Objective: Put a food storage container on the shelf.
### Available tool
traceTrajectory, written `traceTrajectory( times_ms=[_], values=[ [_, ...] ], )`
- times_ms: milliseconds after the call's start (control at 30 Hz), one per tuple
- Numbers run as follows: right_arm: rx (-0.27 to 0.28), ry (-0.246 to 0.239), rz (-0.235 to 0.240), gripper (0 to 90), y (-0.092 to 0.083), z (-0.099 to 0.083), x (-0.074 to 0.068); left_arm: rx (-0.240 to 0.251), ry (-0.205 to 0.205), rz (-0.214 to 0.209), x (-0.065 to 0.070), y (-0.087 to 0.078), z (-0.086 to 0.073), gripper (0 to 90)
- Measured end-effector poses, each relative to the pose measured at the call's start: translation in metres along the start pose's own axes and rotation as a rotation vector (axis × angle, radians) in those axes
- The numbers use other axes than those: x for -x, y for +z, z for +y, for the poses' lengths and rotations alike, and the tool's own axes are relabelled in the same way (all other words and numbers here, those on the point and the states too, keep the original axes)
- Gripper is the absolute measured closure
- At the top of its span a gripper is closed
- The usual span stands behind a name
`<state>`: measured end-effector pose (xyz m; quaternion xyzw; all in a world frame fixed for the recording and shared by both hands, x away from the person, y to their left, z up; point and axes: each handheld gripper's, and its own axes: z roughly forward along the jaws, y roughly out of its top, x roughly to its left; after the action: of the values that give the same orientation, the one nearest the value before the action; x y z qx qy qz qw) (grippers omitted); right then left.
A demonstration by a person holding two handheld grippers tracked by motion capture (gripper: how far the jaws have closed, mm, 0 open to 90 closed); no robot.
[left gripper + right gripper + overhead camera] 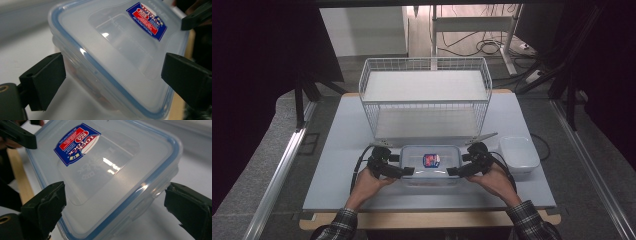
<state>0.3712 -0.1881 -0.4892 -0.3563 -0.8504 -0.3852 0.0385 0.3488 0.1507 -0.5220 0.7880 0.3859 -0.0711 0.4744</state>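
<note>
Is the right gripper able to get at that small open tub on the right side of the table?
Probably yes: the tub sits just beside the right gripper, with bare table between them. Its fingers are open around the lidded box, so nothing ties it down.

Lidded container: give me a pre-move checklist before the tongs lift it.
1. Lid seated on the lidded container: ok, the blue seal runs level along the rim.
2. Left tongs straddle their end: ok, jaws wide, one each side of a corner.
3. Right tongs straddle theirs: ok, jaws open.
4. Pads pressing on the plastic: not ok, gaps show.
5. Side latches snapped down: cannot tell.
6. Small open tub beside it, apart: ok.
</note>
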Motion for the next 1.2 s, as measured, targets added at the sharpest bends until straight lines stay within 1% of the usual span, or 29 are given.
traceTrajectory(
  times_ms=[33, 67, 100, 133, 233, 267, 333, 367, 433, 467, 500, 533, 600, 667, 733, 800, 833, 900, 1000, 1067, 1133, 1200],
  values=[
    [-0.003, 0.023, 0.027, 4.9, 0.002, -0.001, 0.003, 0.0, -0.009, -0.007, -0.001, 0.001, -0.001, 3.5],
    [-0.004, 0.035, 0.048, 5.0, 0.003, -0.001, 0.005, 0.001, -0.023, -0.013, -0.001, 0.002, -0.001, 2.8],
    [-0.013, 0.054, 0.068, 4.3, 0.005, -0.002, 0.006, -0.009, -0.023, -0.014, 0.0, 0.001, -0.002, 2.5],
    [-0.014, 0.064, 0.077, 5.4, 0.005, -0.002, 0.007, -0.017, -0.029, -0.011, 0.001, 0.001, -0.002, 3.1],
    [-0.017, 0.074, 0.078, 11.1, 0.001, -0.003, 0.006, -0.033, -0.051, -0.017, 0.004, -0.004, -0.003, 7.8],
    [-0.009, 0.085, 0.078, 13.8, -0.002, -0.005, 0.006, -0.034, -0.061, -0.023, 0.004, -0.006, -0.005, 10.0],
    [-0.009, 0.097, 0.093, 17.6, -0.006, -0.008, 0.006, -0.032, -0.087, -0.041, 0.005, -0.01, -0.009, 15.6],
    [-0.011, 0.102, 0.097, 19.5, -0.008, -0.009, 0.006, -0.026, -0.093, -0.052, 0.004, -0.013, -0.011, 19.3],
    [-0.009, 0.12, 0.109, 24.8, -0.011, -0.013, 0.004, 0.005, -0.107, -0.078, 0.002, -0.02, -0.016, 28.7],
    [0.005, 0.12, 0.11, 28.6, -0.014, -0.016, 0.003, 0.015, -0.098, -0.091, 0.002, -0.023, -0.018, 32.6],
    [0.02, 0.14, 0.112, 33.6, -0.018, -0.018, 0.002, 0.018, -0.093, -0.094, 0.003, -0.026, -0.019, 35.9],
    [0.039, 0.148, 0.118, 38.3, -0.021, -0.019, 0.002, 0.026, -0.099, -0.096, 0.003, -0.028, -0.02, 39.7],
    [0.058, 0.151, 0.116, 40.7, -0.025, -0.021, 0.001, 0.03, -0.105, -0.089, 0.005, -0.029, -0.021, 42.8],
    [0.06, 0.155, 0.102, 41.0, -0.025, -0.021, -0.001, 0.036, -0.138, -0.079, 0.007, -0.03, -0.02, 44.0],
    [0.085, 0.178, 0.102, 44.7, -0.026, -0.022, -0.001, 0.049, -0.145, -0.074, 0.007, -0.032, -0.021, 46.3],
    [0.11, 0.221, 0.121, 48.9, -0.028, -0.024, 0.001, 0.07, -0.17, -0.078, 0.006, -0.035, -0.021, 50.0],
    [0.117, 0.228, 0.124, 49.8, -0.029, -0.024, 0.0, 0.07, -0.178, -0.081, 0.006, -0.035, -0.021, 51.8],
    [0.115, 0.223, 0.109, 50.0, -0.03, -0.024, -0.003, 0.067, -0.172, -0.071, 0.008, -0.036, -0.02, 52.6],
    [0.121, 0.217, 0.09, 50.5, -0.03, -0.024, -0.007, 0.079, -0.168, -0.052, 0.01, -0.036, -0.019, 52.9],
    [0.13, 0.201, 0.074, 50.4, -0.031, -0.024, -0.01, 0.084, -0.164, -0.037, 0.011, -0.037, -0.019, 52.9],
    [0.139, 0.189, 0.066, 50.4, -0.03, -0.024, -0.011, 0.089, -0.158, -0.024, 0.013, -0.037, -0.019, 52.8],
    [0.143, 0.189, 0.065, 50.3, -0.03, -0.024, -0.011, 0.101, -0.154, -0.014, 0.015, -0.038, -0.018, 52.6]
  ],
)
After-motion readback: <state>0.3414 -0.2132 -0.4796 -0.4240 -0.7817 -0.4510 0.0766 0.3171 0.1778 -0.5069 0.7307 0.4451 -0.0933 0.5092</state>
